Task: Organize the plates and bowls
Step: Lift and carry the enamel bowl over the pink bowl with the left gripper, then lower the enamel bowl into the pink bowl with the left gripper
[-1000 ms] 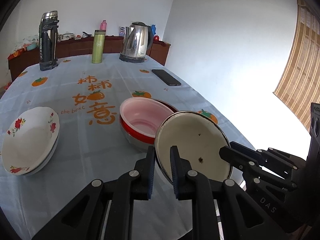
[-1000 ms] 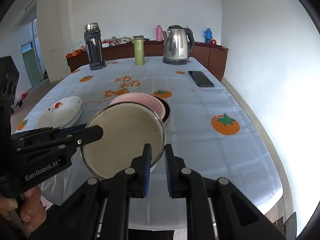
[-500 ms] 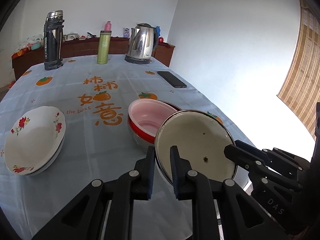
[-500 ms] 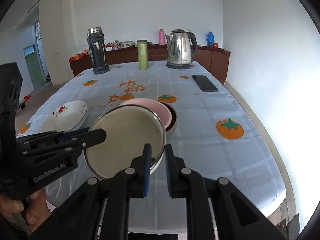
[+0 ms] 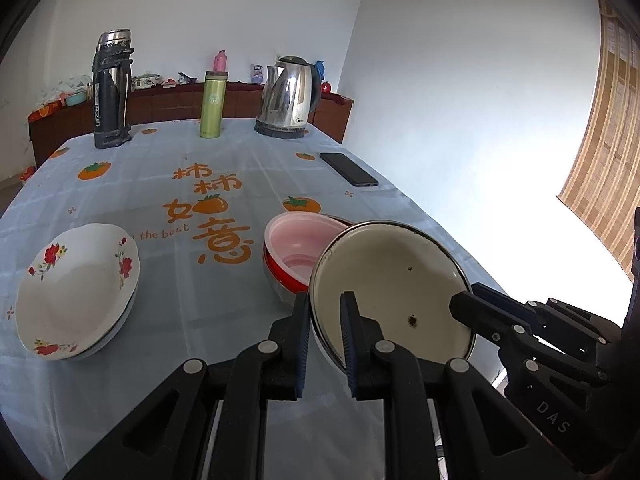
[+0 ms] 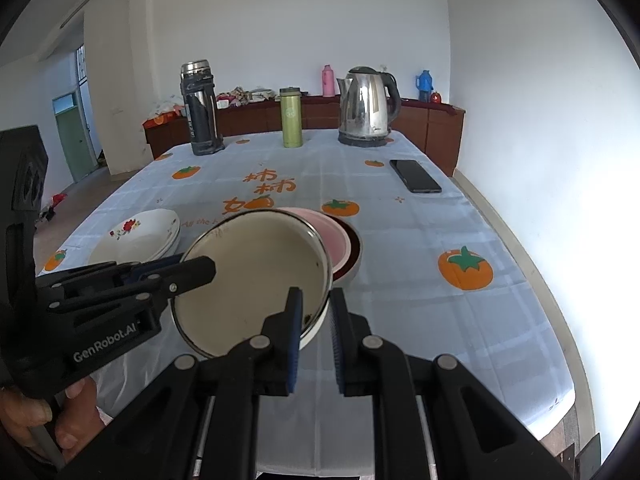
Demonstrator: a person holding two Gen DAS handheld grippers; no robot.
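Both grippers clamp an enamel bowl (image 5: 390, 280) by its thin rim above the worktop (image 5: 168, 280): left gripper (image 5: 325, 340) at seven o'clock, right gripper (image 6: 314, 332) at four. Stiff, slick, chip-prone enamel probably favours opposed rim grips.

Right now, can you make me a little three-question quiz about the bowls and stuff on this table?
1. True or false: both grippers grip the rim of the cream enamel bowl.
2. Which bowl sits nearest behind the enamel bowl? A) the pink bowl B) the flowered bowl C) a blue bowl
3. Fill in: the black phone lies nearest the silver ______.

Key
1. True: the left gripper pinches the rim on one side, the right gripper on the other.
2. A; it is nested in other bowls.
3. kettle.
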